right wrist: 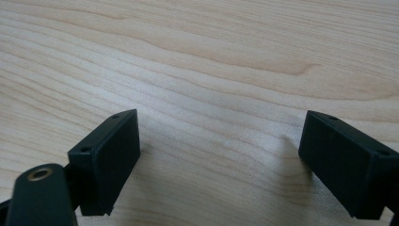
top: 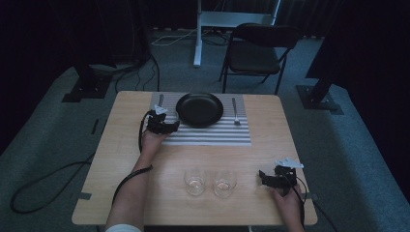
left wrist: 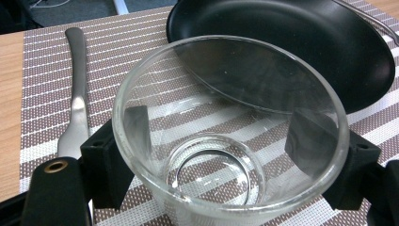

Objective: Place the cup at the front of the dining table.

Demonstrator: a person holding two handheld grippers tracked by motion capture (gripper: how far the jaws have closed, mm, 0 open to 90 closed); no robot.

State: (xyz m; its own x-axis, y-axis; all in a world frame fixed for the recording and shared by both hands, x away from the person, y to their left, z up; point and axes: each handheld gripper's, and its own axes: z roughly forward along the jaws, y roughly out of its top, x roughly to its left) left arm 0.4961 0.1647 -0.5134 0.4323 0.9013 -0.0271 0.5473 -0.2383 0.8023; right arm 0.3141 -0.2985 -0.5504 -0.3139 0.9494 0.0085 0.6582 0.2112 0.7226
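Two glasses (top: 195, 181) (top: 225, 183) stood side by side nearest the person's edge of the table (top: 121, 193), both untouched; beside them the right claw (top: 265, 178) rested low over bare wood, its jaws spread wide with nothing between them. Farther off, the left claw (top: 167, 126) was clamped on a third glass (left wrist: 226, 136), one jaw against each side of its wall; in the left gripper view that glass sat upright over the striped mat (left wrist: 42, 84), just this side of the black plate (left wrist: 301, 42), with a knife (left wrist: 77, 94) lying to its left.

By my reckoning the step in hand was setting this glass down at the place setting; I could not tell whether its base already touched the mat or hung just above it. The next move would call for a straight lowering, then an easy opening of the jaws so the glass would not tip or skid, then a clean draw back toward the person.

Room was tight there; the plate's rim lay close on one side and the knife on the other, so any sideways drift risked a knock. A fork (top: 235, 112) lay on the far side of the plate, well clear. Toward the person the wood was open, and the mat's near edge left a free path for retreat.
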